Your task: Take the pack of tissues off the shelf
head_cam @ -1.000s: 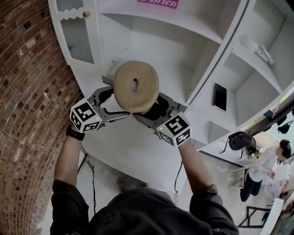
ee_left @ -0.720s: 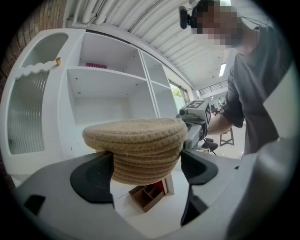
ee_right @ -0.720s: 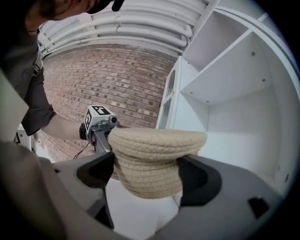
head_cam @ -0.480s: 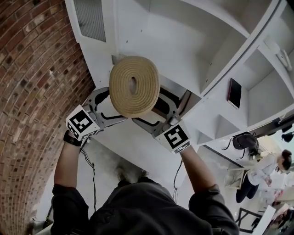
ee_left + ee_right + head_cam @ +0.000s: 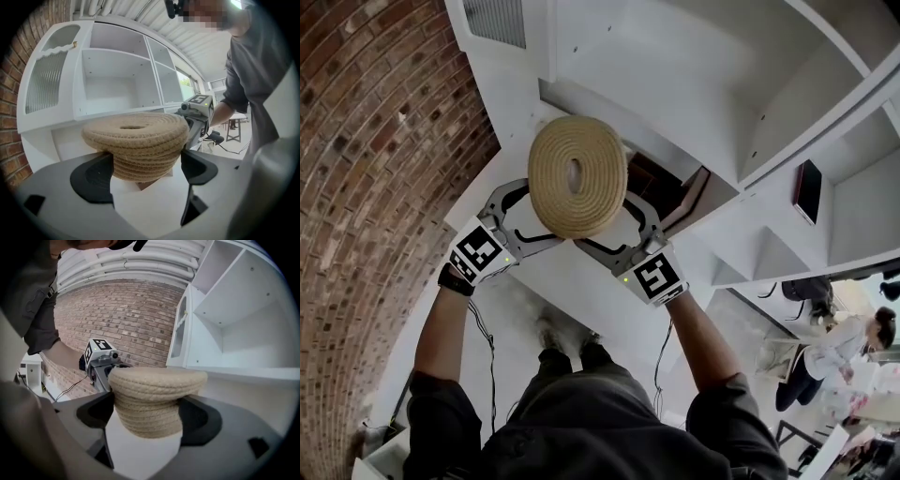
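Person holds round woven tissue holder just in frt of white shelf unit, off its shelves. L gripper & R gripper each clamp jaws on holder's sides, hole on top.

Bright, even daylight; sharp centre, strong fisheye curvature and dark vignetted corners.

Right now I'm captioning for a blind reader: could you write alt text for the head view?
A person holds a round woven rope container, hole in its top, clamped between the left gripper and the right gripper, one on each side. Behind it is a white shelf unit; a brick wall is at left.
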A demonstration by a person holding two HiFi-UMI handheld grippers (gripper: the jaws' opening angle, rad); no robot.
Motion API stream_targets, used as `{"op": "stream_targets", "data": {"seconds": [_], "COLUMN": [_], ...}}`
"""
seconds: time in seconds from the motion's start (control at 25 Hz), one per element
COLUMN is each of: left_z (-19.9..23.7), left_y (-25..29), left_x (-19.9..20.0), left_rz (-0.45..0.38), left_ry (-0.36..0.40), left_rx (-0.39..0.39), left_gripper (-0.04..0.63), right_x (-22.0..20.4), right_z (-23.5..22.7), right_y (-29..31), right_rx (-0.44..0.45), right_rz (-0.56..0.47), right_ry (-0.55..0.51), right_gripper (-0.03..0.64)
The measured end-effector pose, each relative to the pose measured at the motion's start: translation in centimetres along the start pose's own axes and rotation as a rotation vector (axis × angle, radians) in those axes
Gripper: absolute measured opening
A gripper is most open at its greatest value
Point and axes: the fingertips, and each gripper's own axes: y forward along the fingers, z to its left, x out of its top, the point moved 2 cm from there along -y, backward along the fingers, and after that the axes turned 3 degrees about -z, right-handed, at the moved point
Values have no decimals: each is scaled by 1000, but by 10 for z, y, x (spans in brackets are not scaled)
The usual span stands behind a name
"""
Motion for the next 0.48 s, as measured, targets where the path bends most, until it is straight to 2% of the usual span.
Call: {"op": "stream_targets", "data": {"seconds": [0.48], "left_z": [10], "left_y": [40], "left_x": [-104], "left_rz": [94], "left_ry": [-87], "left_rx": [20], "left_gripper": [436], "right_x": [-106], "right_z": [-2], "right_y": [39], "right_rx": [68], "right_rz": [54], "right_ry": [73], "right_gripper": [434]}}
